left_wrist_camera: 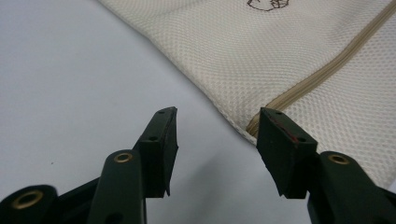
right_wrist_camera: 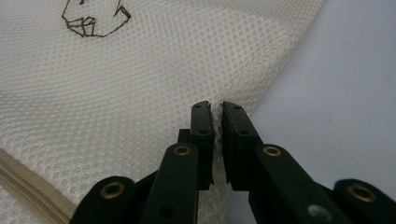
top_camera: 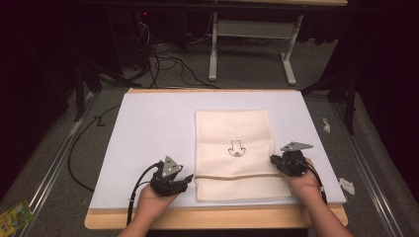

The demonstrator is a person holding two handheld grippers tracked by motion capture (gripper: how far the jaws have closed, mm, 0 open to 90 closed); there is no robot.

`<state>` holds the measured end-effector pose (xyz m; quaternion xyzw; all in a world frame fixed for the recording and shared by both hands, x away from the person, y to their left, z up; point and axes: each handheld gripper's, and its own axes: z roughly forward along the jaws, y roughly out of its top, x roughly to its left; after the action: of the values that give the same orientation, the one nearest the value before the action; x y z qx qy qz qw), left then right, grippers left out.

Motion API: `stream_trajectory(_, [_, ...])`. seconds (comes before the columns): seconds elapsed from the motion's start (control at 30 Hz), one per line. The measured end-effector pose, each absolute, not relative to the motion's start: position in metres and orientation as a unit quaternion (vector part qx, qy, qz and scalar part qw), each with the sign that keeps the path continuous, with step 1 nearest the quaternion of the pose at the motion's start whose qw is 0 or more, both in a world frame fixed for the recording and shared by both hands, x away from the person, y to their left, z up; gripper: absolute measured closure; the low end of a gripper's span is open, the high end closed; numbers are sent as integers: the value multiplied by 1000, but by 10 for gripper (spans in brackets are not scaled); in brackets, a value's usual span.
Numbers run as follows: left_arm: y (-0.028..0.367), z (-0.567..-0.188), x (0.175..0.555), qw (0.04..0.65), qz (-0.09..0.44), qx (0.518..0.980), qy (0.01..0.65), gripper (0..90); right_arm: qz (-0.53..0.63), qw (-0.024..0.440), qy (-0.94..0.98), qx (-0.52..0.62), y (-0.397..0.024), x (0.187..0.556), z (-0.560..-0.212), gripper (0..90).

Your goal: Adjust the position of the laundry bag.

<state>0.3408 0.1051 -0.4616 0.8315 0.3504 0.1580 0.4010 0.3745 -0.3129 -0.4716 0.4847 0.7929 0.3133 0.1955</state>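
A cream mesh bag (top_camera: 232, 133) with a tan zipper (top_camera: 237, 176) and a small dark printed figure (top_camera: 236, 149) lies flat on the white board (top_camera: 148, 133). My right gripper (top_camera: 273, 161) is at the bag's right edge, just above the zipper line. Seen from the right gripper view, its jaws are shut on a pinch of the mesh bag (right_wrist_camera: 140, 79) at that edge. My left gripper (top_camera: 187, 178) rests on the board just left of the bag's left edge. It stands open and holds nothing, with the zipper's end (left_wrist_camera: 254, 125) close ahead of one finger.
The board lies on a wooden table (top_camera: 217, 217) whose front edge is near my hands. Cables (top_camera: 163, 61) and a white table frame (top_camera: 252, 34) are on the floor beyond. A green packet (top_camera: 14, 215) lies on the floor at bottom left.
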Motion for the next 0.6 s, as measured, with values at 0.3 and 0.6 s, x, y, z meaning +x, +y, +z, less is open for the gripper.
stream_trajectory(0.3, [111,-460,341,408,159,823,361,480,331,176,794,479,-309,367,-472,836])
stream_trajectory(0.6, [114,-459,343,415,161,815,371,457,358,211,767,489,-329,349,-455,627])
